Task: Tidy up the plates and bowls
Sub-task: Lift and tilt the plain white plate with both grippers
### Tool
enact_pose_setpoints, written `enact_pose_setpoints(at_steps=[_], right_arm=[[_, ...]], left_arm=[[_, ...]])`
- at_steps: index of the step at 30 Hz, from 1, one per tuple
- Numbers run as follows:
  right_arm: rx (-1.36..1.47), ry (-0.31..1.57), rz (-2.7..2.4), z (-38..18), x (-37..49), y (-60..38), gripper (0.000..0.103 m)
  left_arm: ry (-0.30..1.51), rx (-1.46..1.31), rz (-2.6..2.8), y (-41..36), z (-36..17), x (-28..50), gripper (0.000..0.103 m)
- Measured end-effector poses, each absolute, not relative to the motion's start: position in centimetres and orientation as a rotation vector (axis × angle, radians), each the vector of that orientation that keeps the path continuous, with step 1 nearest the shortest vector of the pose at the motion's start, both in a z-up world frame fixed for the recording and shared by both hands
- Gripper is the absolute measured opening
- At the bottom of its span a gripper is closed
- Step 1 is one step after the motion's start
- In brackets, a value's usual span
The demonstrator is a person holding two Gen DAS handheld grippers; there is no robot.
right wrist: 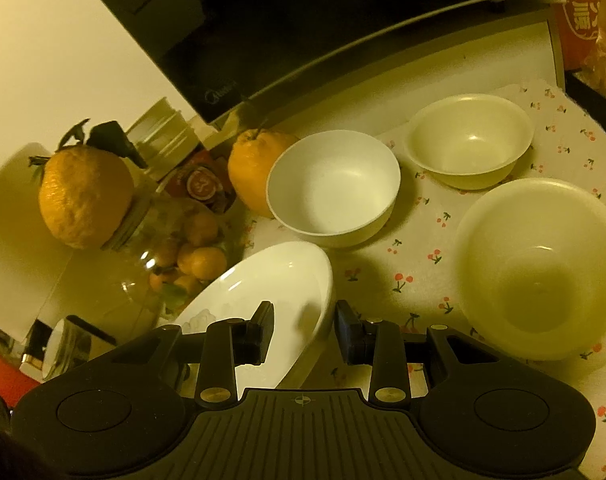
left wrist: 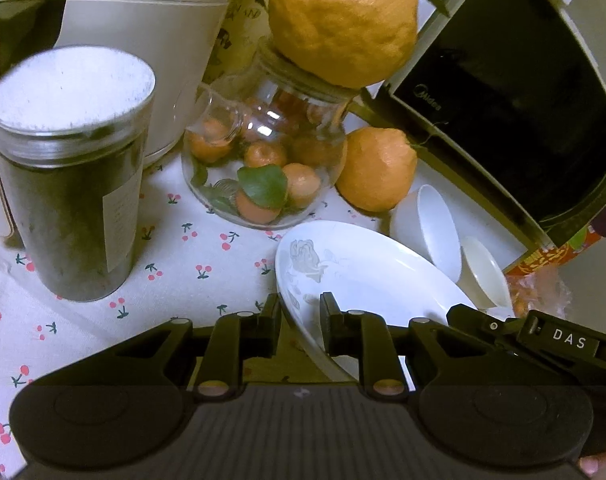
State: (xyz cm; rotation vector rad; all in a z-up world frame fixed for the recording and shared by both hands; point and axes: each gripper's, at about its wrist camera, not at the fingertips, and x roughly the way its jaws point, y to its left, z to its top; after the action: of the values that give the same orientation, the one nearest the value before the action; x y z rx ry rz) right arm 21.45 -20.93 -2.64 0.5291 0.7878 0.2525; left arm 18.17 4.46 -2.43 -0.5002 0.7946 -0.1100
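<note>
Both grippers, left (left wrist: 299, 320) and right (right wrist: 303, 328), are pinching one white plate's (right wrist: 271, 280) rim; I'm holding it tilted over the cloth (right wrist: 403, 264). Three bowls (right wrist: 335, 188) (right wrist: 471, 140) (right wrist: 539, 268) are sitting right, leaving cloth gaps between them; two oranges (right wrist: 83, 196) (right wrist: 251, 164) and a jar (left wrist: 263, 152) are crowding the far left.

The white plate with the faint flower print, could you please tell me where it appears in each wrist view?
Left wrist view: the white plate is lower centre-right, tilted, its rim between the left tongs.
Right wrist view: lower centre, tilted, its rim between the right tongs.
Shared landmark: the glass jar of small oranges, topped by a large orange.
</note>
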Motion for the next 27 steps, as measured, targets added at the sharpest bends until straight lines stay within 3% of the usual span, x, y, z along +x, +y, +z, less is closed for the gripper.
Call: enact_pose_setpoints(at_steps=[27], right_arm=[[0.473,0.759,0.307,1.2,13.5,-23.2,0.032]], left_arm=[[0.765,-0.415,-0.247,4.0,1.2,12.7,0.018]])
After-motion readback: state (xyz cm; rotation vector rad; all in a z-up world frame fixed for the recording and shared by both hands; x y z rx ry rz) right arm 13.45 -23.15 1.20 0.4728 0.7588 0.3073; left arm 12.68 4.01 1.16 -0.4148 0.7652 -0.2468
